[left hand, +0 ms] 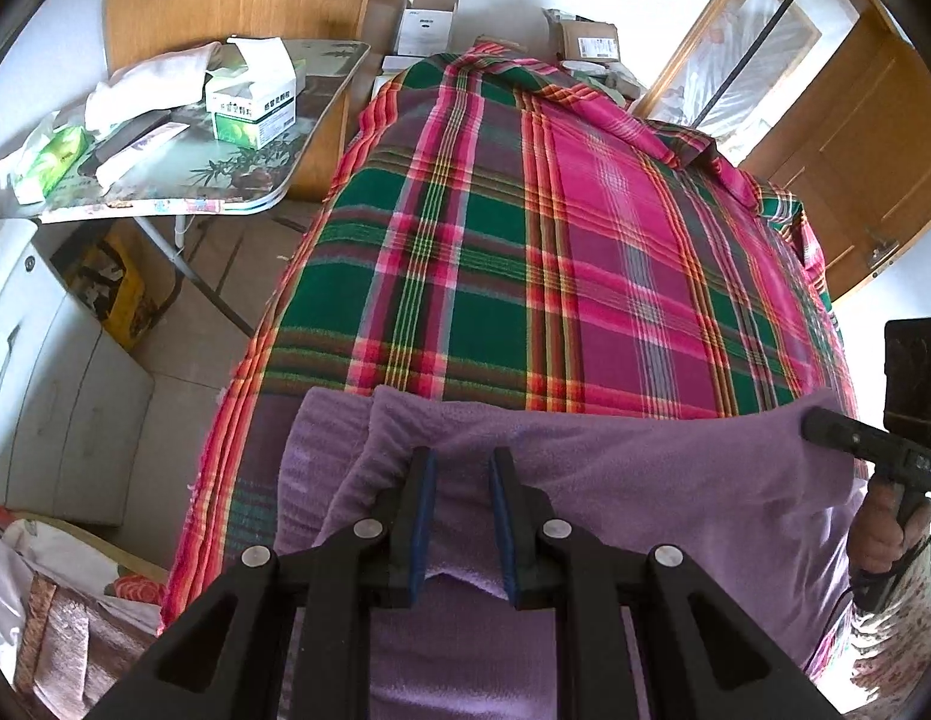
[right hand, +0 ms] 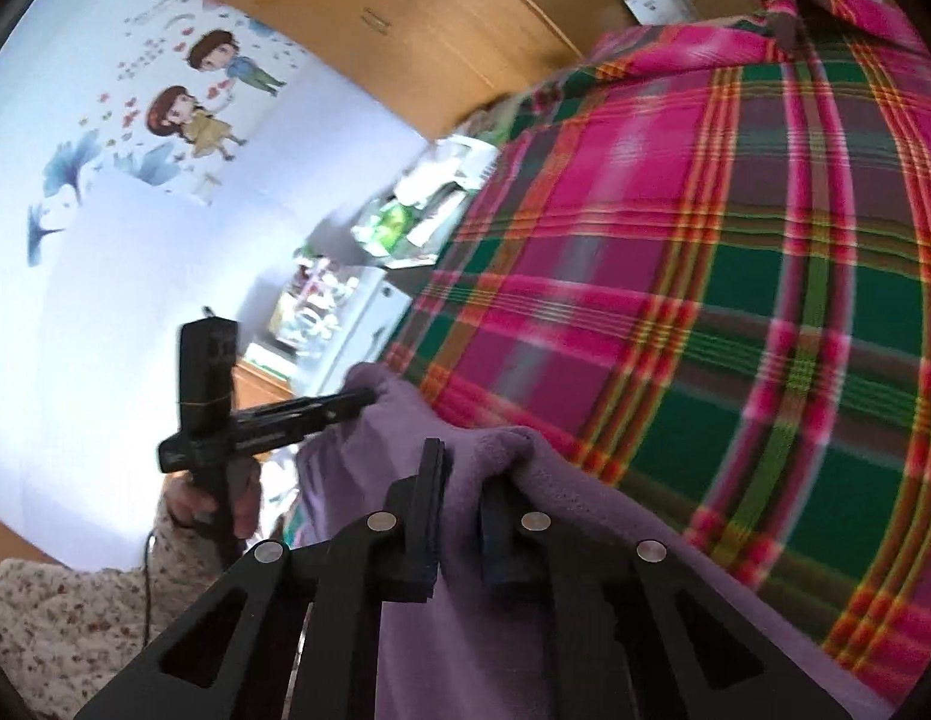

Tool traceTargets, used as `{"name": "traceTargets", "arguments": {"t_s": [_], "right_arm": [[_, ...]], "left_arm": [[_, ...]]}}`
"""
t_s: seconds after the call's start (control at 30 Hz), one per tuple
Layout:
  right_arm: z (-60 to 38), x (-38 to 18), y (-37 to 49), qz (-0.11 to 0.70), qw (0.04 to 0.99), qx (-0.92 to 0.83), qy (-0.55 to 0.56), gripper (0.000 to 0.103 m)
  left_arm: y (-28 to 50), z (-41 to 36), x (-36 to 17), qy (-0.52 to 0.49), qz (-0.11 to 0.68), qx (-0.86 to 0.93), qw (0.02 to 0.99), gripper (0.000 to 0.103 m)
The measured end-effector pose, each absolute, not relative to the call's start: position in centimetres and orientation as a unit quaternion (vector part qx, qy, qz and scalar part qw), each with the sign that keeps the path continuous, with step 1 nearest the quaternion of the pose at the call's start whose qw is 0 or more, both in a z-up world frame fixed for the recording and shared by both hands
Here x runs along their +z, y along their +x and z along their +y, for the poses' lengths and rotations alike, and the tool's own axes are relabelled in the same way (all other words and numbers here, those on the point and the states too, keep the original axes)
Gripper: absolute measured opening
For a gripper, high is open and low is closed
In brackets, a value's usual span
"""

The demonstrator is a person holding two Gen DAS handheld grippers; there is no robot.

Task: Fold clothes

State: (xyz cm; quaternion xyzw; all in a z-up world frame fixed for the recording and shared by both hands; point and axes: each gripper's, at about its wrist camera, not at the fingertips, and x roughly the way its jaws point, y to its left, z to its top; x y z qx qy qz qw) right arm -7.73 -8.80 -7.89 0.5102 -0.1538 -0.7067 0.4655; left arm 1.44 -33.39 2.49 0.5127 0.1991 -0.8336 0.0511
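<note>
A purple fleece garment (left hand: 645, 480) is held up over the near end of a bed covered by a pink and green plaid blanket (left hand: 525, 240). My left gripper (left hand: 462, 471) is shut on the garment's upper edge, with cloth bunched between its blue pads. At the right of the same view, my right gripper (left hand: 810, 423) pinches the edge further along. In the right wrist view, the right gripper (right hand: 462, 480) is shut on the purple garment (right hand: 465, 630). There the left gripper (right hand: 366, 399) grips the far corner above the plaid blanket (right hand: 735, 300). The view is blurred.
A folding table (left hand: 183, 204) with boxes and tissue packs stands left of the bed, and a white cabinet (left hand: 45, 360) is nearer. Cardboard boxes (left hand: 588, 39) sit beyond the bed's far end. A wooden door (left hand: 855, 150) is at the right. A hand (right hand: 213, 498) holds the left gripper.
</note>
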Motion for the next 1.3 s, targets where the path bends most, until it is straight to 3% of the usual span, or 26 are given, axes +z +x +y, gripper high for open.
{"name": "traceTargets", "arguments": {"t_s": [0.7,1.1,1.3], "right_arm": [[-7.9,-10.8,-11.6,-0.12,0.396,-0.701,0.58,0.006],[-4.4,-8.3,-10.7,-0.111,0.332,-0.771,0.532,0.013],[0.0,-6.2,-8.1,-0.094,0.316,-0.803,0.496,0.017]], "left_arm": [[-0.2,-34.3,2.6,0.509,0.195,-0.836,0.063,0.014],[0.4,-34.1,4.4,0.5,0.185,-0.839,0.109,0.015],[-0.1,-32.1,6.6,0.47,0.186,-0.86,0.075,0.017]]}}
